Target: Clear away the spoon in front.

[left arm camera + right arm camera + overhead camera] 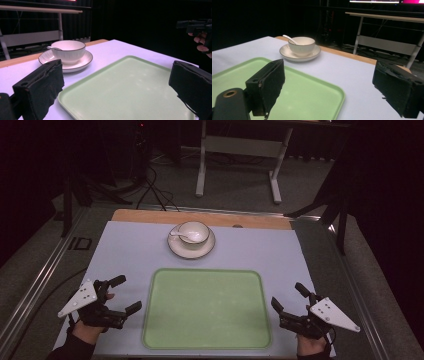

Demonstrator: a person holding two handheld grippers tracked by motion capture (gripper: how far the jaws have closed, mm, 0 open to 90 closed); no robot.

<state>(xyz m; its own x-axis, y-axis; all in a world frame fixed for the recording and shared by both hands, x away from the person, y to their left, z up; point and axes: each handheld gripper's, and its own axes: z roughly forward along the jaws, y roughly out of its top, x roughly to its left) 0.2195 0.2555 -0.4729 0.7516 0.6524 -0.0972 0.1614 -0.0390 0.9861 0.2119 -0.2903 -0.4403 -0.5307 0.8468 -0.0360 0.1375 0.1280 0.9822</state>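
A light green tray (207, 307) lies bare in the near middle of the pale mat. Behind it a white bowl (194, 232) with a white spoon (178, 235) in it sits on a white saucer (175, 247). My left gripper (125, 294) rests left of the tray, jaws wide apart with nothing between them. My right gripper (288, 296) rests right of the tray, also open and holding nothing. From the left gripper view the bowl (68, 51) and tray (130, 87) lie ahead; from the right gripper view the bowl (302, 45) stands beyond the tray (307, 93).
The pale mat (125, 250) covers a wooden table whose far edge (200, 216) shows behind the saucer. Metal rails run along both sides of the table. A desk frame (240, 150) and cables stand on the floor beyond.
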